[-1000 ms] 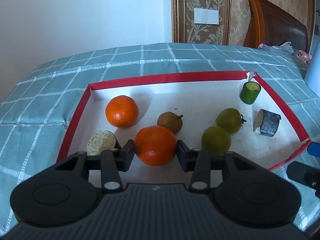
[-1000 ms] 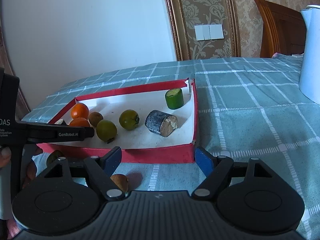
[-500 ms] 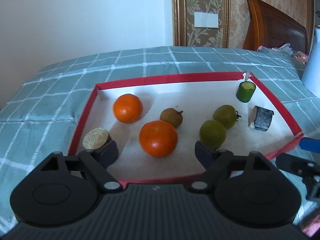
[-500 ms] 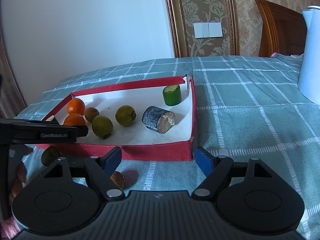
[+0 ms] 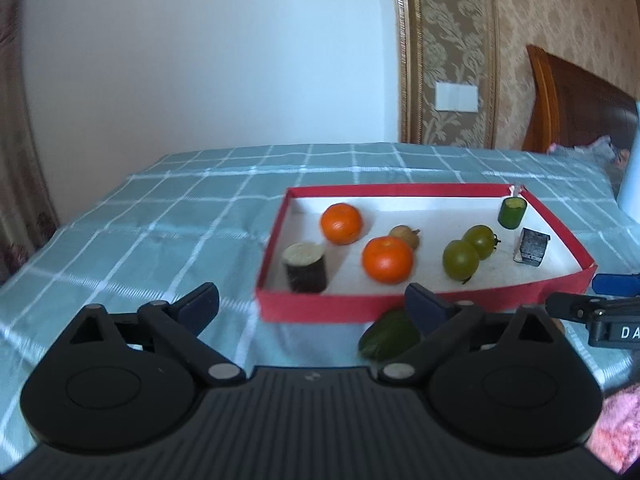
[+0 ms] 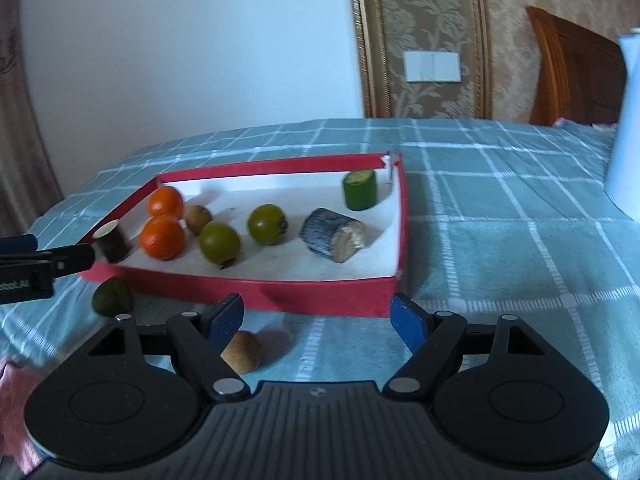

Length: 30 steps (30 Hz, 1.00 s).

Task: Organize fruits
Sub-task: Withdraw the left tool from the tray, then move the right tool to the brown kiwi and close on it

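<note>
A red-rimmed white tray (image 5: pixel 332 309) (image 6: pixel 304 300) on the checked cloth holds two oranges (image 5: pixel 387 260) (image 6: pixel 162 237), two green fruits (image 5: pixel 460 259) (image 6: pixel 219 242), a small brown fruit (image 5: pixel 405 235) and several cut cylinder pieces (image 5: pixel 305 267) (image 6: pixel 334 232). A dark green fruit (image 5: pixel 390 336) (image 6: pixel 112 296) lies on the cloth in front of the tray. A brown fruit (image 6: pixel 241 351) lies by my right gripper's left finger. My left gripper (image 5: pixel 312 306) is open and empty, in front of the tray. My right gripper (image 6: pixel 318 318) is open and empty at the tray's near wall.
A white jug (image 6: pixel 624 128) stands on the cloth at the far right. A wooden headboard (image 5: pixel 580 112) and a patterned wall stand behind the bed. The other gripper's arm shows at the edge of each view (image 5: pixel 600 312) (image 6: pixel 36 268).
My left gripper let go of the near orange, opened wide and pulled back out of the tray and to the left. My right gripper stayed open and shifted little.
</note>
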Available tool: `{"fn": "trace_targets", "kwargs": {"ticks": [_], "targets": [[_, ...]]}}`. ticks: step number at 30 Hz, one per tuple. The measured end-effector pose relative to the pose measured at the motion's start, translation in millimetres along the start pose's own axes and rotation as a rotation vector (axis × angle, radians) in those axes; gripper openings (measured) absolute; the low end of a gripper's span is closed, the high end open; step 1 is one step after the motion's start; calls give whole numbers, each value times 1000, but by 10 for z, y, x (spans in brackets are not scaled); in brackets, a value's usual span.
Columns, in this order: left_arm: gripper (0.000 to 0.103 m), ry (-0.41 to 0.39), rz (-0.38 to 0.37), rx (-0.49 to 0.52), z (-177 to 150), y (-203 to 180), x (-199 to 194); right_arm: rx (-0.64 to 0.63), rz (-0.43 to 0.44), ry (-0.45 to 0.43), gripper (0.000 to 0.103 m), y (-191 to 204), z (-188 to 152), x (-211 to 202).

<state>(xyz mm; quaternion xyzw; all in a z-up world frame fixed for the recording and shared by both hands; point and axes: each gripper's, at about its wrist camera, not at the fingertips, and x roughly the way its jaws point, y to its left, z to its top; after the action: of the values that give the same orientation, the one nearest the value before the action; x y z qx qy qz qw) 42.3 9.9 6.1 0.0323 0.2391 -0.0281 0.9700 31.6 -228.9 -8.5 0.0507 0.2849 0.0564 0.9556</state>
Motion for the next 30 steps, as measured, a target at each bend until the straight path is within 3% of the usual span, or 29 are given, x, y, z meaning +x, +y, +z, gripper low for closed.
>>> {"fn": "trace_targets", "kwargs": {"ticks": [14, 22, 24, 26, 30], "targets": [[99, 75, 8, -47, -338, 232, 28, -135, -6, 13, 80, 277, -170, -30], [100, 121, -47, -117, -363, 358, 104, -136, -4, 38, 80, 280, -175, 1], [100, 137, -52, -121, -364, 364, 129, -144, -1, 47, 74, 301, -177, 18], [102, 143, -58, -118, -366, 361, 134, -157, 4, 62, 62, 325, -182, 41], [103, 153, -61, -109, -369, 342, 141, -168, 23, 58, 54, 342, -187, 30]]}}
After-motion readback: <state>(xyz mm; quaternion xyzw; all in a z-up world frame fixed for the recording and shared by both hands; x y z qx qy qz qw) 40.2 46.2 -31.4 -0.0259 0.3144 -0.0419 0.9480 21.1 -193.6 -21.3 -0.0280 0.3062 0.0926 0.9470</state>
